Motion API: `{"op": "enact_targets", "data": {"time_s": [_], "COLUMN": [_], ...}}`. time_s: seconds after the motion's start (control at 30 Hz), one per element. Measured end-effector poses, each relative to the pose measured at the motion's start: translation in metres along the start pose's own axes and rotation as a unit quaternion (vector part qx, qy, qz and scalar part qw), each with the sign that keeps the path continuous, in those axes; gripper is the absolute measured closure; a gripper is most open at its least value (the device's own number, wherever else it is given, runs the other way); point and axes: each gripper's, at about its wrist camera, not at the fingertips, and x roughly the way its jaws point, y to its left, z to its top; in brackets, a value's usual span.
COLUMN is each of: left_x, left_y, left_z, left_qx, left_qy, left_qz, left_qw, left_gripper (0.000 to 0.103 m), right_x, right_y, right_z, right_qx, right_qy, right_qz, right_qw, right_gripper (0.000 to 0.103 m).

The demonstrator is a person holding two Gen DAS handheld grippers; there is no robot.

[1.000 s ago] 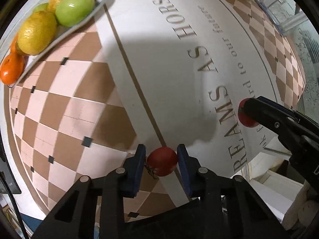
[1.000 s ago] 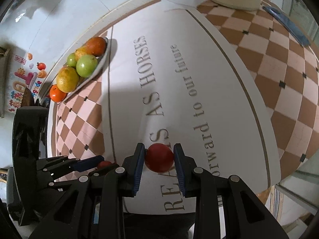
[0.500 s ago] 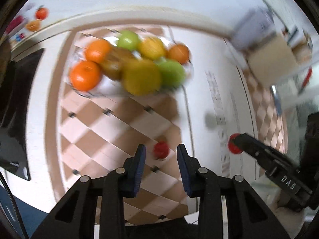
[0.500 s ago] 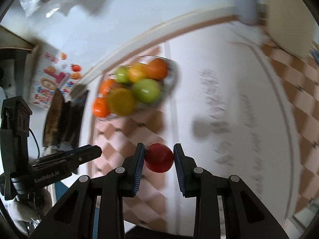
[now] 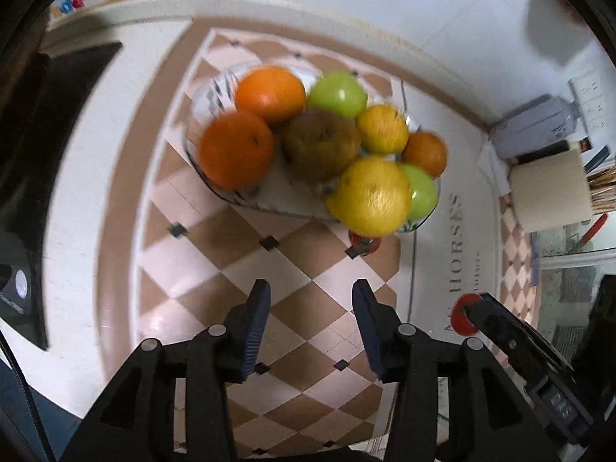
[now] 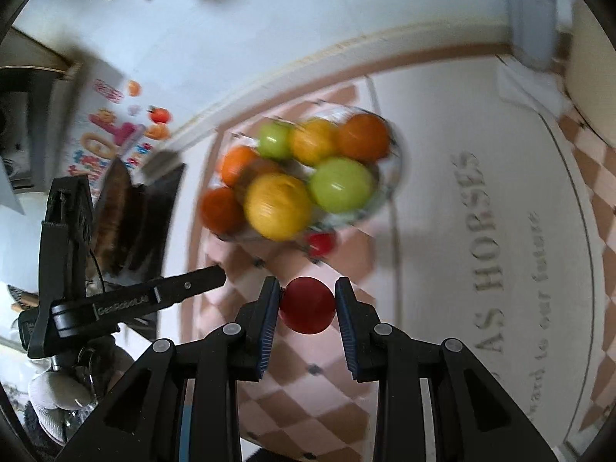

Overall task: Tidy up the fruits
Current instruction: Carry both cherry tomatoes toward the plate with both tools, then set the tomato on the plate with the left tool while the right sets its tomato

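**Nearly there: one tomato held, one loose on the cloth**

Already the glass bowl (image 5: 215,188) is heaped with oranges, green apples, lemons and a brownish fruit, so most of the sorting looks done. What seems left, judging from the layout, are two small red tomatoes. One loose tomato (image 5: 364,244) lies on the checked tablecloth (image 5: 215,269) just beside the bowl's near rim, partly hidden under the big lemon (image 5: 371,196); the right wrist view shows it too, though blurred.

The left gripper (image 5: 310,331) hangs with its jaws spread wide and nothing between them, pointing toward the bowl and the loose tomato.

The right gripper (image 6: 306,304) is closed around the other red tomato (image 6: 307,304), both blue pads pressing its sides, carried above the cloth short of the bowl.
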Motion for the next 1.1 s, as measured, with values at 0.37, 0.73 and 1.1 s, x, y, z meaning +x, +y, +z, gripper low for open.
{"op": "enact_targets", "data": {"time_s": [0.37, 0.73, 1.1], "left_x": [0.075, 0.092, 0.005], "left_y": [-0.052, -0.067, -0.017], "left_z": [0.010, 0.018, -0.006], "left_qx": [0.006, 0.045, 0.006], "left_qy": [0.013, -0.019, -0.059], "left_qz": [0.021, 0.074, 0.033], "left_qw": [0.9997, 0.9961, 0.9977], "left_gripper": [0.061, 0.076, 0.076], "right_x": [0.011, 0.007, 0.015], "right_y": [-0.070, -0.083, -0.022], "right_z": [-0.015, -0.016, -0.007], "right_qx": [0.054, 0.052, 0.005], "right_qy": [0.002, 0.003, 0.000], "right_qz": [-0.058, -0.061, 0.012], "right_qw": [0.997, 0.997, 1.000], "right_gripper": [0.071, 0.071, 0.071]}}
